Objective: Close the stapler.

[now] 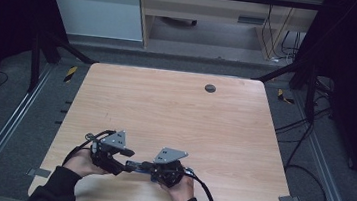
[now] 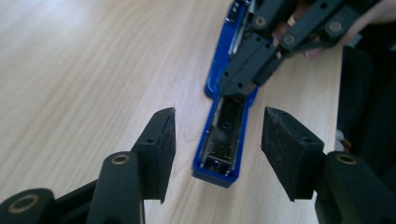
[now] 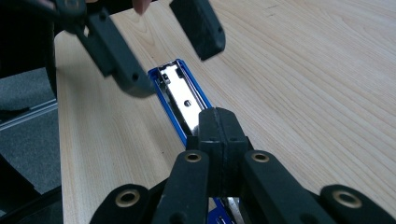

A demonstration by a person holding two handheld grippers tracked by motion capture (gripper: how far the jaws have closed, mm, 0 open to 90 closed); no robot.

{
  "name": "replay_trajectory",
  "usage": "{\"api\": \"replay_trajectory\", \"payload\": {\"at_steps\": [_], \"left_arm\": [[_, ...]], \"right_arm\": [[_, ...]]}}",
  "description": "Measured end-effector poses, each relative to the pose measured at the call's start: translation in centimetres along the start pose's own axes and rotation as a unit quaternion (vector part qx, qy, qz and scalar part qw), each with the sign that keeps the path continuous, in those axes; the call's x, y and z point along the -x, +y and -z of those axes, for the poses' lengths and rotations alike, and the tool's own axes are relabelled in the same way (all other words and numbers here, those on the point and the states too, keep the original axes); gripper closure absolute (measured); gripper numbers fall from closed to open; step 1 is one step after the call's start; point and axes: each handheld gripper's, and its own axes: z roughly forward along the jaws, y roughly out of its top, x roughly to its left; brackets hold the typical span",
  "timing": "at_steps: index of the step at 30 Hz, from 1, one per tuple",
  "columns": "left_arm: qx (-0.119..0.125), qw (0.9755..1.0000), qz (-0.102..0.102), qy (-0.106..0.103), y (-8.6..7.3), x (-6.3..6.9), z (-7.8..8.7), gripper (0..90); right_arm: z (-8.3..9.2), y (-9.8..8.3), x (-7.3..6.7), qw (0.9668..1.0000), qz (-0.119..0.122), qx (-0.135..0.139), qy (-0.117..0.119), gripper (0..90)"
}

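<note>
A blue stapler [image 2: 224, 140] lies opened out flat on the wooden table [image 1: 175, 110], near its front edge, with its metal channel facing up. My left gripper [image 2: 217, 149] is open, one pad on each side of the stapler's near end, and neither pad touches it. My right gripper [image 3: 218, 126] is shut, pads pressed together, with its tips resting on top of the stapler [image 3: 180, 95] near the middle. In the high view the left gripper [image 1: 124, 166] and right gripper [image 1: 143, 166] point at each other, tips close.
A dark round grommet [image 1: 210, 88] sits near the table's far edge. Black frame posts and loose cables [image 1: 302, 143] stand on the floor to the right. The person's hands and dark sleeves come in over the front edge.
</note>
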Motion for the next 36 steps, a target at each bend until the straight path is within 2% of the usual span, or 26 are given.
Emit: {"api": "replay_trajectory", "payload": {"at_steps": [4,8,10,12,15,18,19,22,23,24,27,28,32,34,35,36], "left_arm": [[0.041,0.9984,0.031,0.025,-0.4,-0.2,0.6,42.5],[0.072,0.9944,0.048,0.061,-1.0,-0.1,1.1,42.4],[0.092,0.9897,0.064,0.089,-1.4,0.0,1.4,42.5],[0.106,0.9834,0.083,0.122,-1.9,0.0,1.7,42.2],[0.122,0.9736,0.115,0.155,-2.7,-0.2,2.2,41.2],[0.139,0.9636,0.137,0.183,-3.3,-0.1,2.5,42.2],[0.142,0.9610,0.143,0.189,-3.5,-0.1,2.6,42.7],[0.149,0.9542,0.155,0.209,-4.2,0.0,2.7,43.5],[0.150,0.9530,0.158,0.210,-4.4,-0.1,2.7,43.9],[0.152,0.9508,0.164,0.214,-4.6,-0.1,2.7,43.9],[0.155,0.9470,0.173,0.222,-5.1,-0.1,2.7,44.1],[0.156,0.9441,0.177,0.230,-5.3,0.0,2.6,44.3],[0.156,0.9422,0.185,0.232,-5.7,0.1,2.4,44.8],[0.155,0.9432,0.183,0.230,-5.8,0.1,2.3,44.6],[0.153,0.9444,0.180,0.229,-5.8,0.2,2.2,44.6],[0.151,0.9440,0.180,0.232,-5.8,0.3,2.1,44.7]], "right_arm": [[0.0,0.0,0.0,1.0000,-0.001,0.000,0.000,90.0],[0.0,0.0,0.0,1.0000,-0.001,0.000,0.000,90.0],[0.0,0.0,0.0,1.0000,0.000,0.000,0.000,90.0],[0.0,0.0,0.0,1.0000,0.000,0.000,-0.001,90.0],[0.0,0.0,0.0,1.0000,0.000,-0.001,-0.002,90.0],[0.1,0.0,0.0,1.0000,0.001,-0.002,-0.002,90.0],[0.1,0.1,0.0,1.0000,0.001,-0.003,-0.003,90.0],[0.3,0.1,0.0,1.0000,0.001,-0.003,-0.003,90.0],[0.4,0.1,0.1,1.0000,0.001,-0.002,-0.003,90.0],[0.5,0.2,0.1,1.0000,0.001,-0.001,-0.003,90.0],[0.7,0.2,0.2,1.0000,0.000,0.001,-0.004,90.0],[0.7,0.2,0.2,1.0000,-0.001,0.002,-0.004,90.0],[1.1,0.3,0.2,1.0000,-0.003,0.004,-0.005,90.0],[1.3,0.4,0.2,1.0000,-0.002,0.006,-0.006,90.0],[1.5,0.4,0.3,1.0000,-0.001,0.006,-0.007,90.0],[1.6,0.5,0.3,1.0000,0.000,0.006,-0.007,90.0]]}}
